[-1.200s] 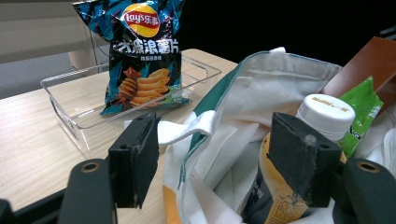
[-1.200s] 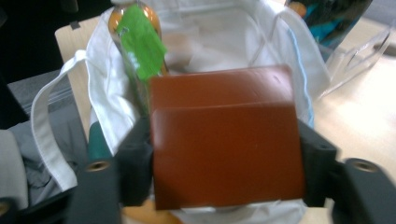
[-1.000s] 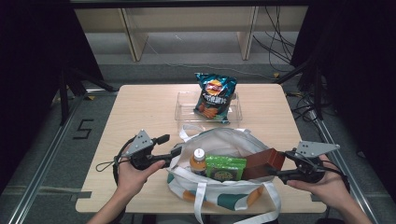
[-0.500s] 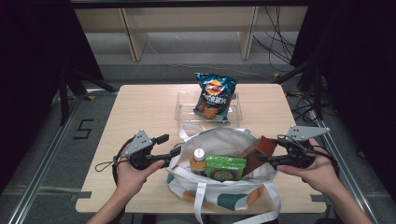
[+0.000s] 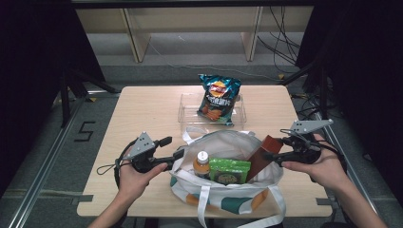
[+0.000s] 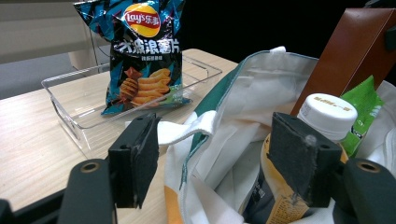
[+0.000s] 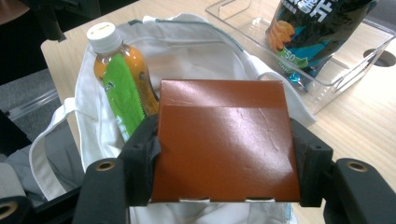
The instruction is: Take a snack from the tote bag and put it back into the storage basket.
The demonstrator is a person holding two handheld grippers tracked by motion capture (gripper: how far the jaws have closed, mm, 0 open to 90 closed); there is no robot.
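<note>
Brown box [image 7: 224, 140] clamped between right gripper [image 7: 224, 149] jaws

We see the reddish-brown carton [image 7: 224, 140] tilted, its lower end inside the open white tote bag [image 5: 223, 194] on the bench [image 5: 142, 109].

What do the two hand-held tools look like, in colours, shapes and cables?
Both the left tool and the right tool are black, each topped by a grey three-cornered plate. Their jaws are blocky, with dark pads. A black cable loops from the left one.
</note>
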